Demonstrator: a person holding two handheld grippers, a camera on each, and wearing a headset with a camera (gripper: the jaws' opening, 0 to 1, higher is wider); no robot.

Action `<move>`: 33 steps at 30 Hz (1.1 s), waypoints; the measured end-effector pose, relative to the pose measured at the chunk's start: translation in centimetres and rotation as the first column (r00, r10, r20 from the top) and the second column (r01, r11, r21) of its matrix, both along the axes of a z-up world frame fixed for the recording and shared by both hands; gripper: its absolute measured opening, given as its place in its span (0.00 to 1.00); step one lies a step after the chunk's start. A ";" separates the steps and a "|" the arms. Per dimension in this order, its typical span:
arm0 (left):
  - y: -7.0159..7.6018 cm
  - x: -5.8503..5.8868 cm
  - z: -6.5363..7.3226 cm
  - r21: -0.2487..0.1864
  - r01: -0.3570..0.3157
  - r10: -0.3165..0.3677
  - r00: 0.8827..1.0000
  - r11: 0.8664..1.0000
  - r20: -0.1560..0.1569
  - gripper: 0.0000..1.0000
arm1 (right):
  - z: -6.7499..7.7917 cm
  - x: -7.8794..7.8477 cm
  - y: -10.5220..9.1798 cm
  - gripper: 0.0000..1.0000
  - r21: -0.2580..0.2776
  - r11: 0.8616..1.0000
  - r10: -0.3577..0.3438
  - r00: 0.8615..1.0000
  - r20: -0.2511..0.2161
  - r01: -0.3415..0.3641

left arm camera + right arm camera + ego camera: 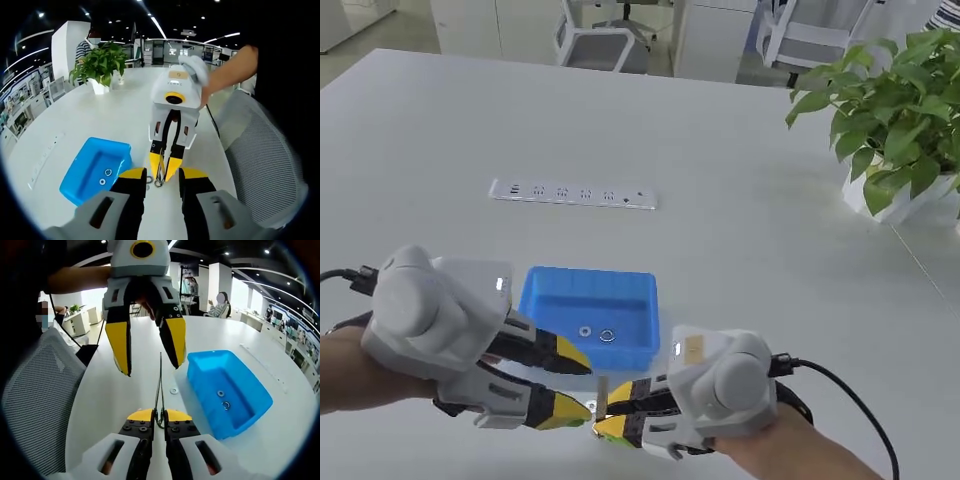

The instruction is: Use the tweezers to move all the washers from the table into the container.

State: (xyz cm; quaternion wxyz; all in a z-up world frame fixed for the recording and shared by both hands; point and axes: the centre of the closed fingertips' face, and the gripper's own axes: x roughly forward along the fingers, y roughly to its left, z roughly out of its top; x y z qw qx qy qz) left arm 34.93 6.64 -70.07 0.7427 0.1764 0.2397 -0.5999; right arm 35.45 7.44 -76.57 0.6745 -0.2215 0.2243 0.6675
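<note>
currently right gripper (pixel 154 416) clenched on the tweezers (pixel 160 385), just beside the container (pixel 245 412); left gripper (pixel 152 367) released, holding nothing. one washer (pixel 173 390) lies on the table (pixel 115 405) beside the container, two washers (pixel 220 393) inside. risk: the flat washer slips from the tips and skids away from the container.

The left gripper (pixel 580 386) comes in from the left, held low, its yellow-tipped jaws spread wide. The right gripper (pixel 608 418) faces it almost tip to tip, jaws pinched close on the tweezers (pixel 160 385). The left hand (pixel 348 368) and right hand (pixel 790 445) each hold their gripper from behind, forearms bare.
</note>
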 end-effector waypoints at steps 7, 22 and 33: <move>0.6 -0.2 0.4 -0.024 -0.050 0.050 0.999 0.998 -0.013 0.45 | 0.7 -0.1 -0.4 0.08 -0.002 1.000 -0.001 1.000 0.011 0.001; 2.2 -0.2 0.8 -0.077 -0.160 0.157 0.987 0.984 -0.044 0.72 | 3.6 0.0 -0.8 0.08 0.010 1.000 0.008 0.999 0.046 -0.008; 3.3 -0.1 1.3 -0.114 -0.239 0.233 0.971 0.964 -0.061 0.91 | 5.5 0.4 -0.8 0.08 0.009 0.999 0.032 0.997 0.074 -0.033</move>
